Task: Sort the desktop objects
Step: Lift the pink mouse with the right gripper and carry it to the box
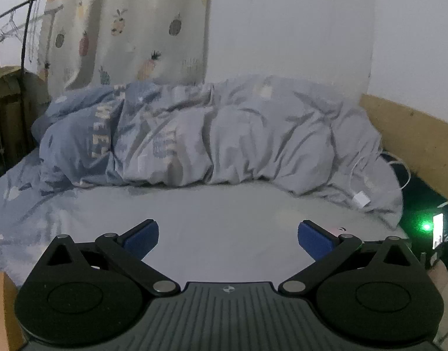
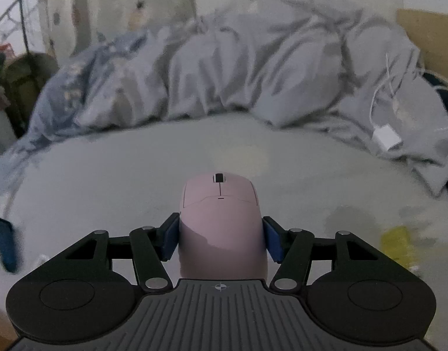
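Note:
My right gripper [image 2: 221, 238] is shut on a pink computer mouse [image 2: 221, 216], its blue pads pressed against both sides, held above the grey bed sheet [image 2: 106, 181]. The mouse points away from me, scroll wheel forward. A sliver of the pink mouse [image 1: 336, 229] shows just behind the right finger in the left wrist view. My left gripper [image 1: 228, 239] is open and empty, jaws wide apart over the sheet [image 1: 224, 204]. A blurred dark blue object [image 2: 5, 244] lies at the left and a blurred yellow object [image 2: 398, 244] at the right.
A crumpled blue-grey duvet [image 1: 209, 137] is piled across the back of the bed. A white charger with cable [image 2: 386, 137] lies on its right end. A wooden bed board [image 1: 414, 134] is at the right, a green light [image 1: 426, 227] beside a phone, and a cardboard edge [image 1: 1, 307] at bottom left.

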`<state>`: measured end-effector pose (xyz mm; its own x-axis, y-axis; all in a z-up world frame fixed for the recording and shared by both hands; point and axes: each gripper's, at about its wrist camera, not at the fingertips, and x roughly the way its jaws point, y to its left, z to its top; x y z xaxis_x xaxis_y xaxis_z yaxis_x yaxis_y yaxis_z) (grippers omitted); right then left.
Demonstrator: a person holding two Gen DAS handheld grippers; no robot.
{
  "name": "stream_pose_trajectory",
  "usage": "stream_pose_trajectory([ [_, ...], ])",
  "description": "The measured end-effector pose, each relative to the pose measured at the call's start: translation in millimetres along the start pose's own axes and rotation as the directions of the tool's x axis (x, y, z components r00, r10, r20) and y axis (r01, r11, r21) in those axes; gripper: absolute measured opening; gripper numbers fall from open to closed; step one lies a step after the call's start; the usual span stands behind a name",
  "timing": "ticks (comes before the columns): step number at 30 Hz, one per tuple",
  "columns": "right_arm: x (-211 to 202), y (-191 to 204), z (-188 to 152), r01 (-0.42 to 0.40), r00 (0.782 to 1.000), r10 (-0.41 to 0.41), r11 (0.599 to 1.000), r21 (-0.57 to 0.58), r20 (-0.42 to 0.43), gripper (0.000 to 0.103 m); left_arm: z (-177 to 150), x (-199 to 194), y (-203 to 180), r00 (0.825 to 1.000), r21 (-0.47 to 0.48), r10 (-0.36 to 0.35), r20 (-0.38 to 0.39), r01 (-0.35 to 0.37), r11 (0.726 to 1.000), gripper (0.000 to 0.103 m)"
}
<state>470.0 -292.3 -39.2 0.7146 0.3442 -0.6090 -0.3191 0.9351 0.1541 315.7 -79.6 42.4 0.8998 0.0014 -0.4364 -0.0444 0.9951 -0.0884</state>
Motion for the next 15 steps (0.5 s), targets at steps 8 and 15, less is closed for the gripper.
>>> stream_pose_trajectory([
  [8,-108.1,18.9,27.4,-0.036,0.995,0.037,0.999,-0.012,0.095,0.062,21.0,-56.4,-13.0,0.997,0.003,-0.017,0.074,0.017,1.0,0.103],
  [15,-201.8,36.1,50.7,-0.066,0.982,0.07,0.997,-0.027,0.176,0.063,38.3,-112.5,-20.1,0.987,0.01,-0.033,0.159,0.032,0.999,0.103],
])
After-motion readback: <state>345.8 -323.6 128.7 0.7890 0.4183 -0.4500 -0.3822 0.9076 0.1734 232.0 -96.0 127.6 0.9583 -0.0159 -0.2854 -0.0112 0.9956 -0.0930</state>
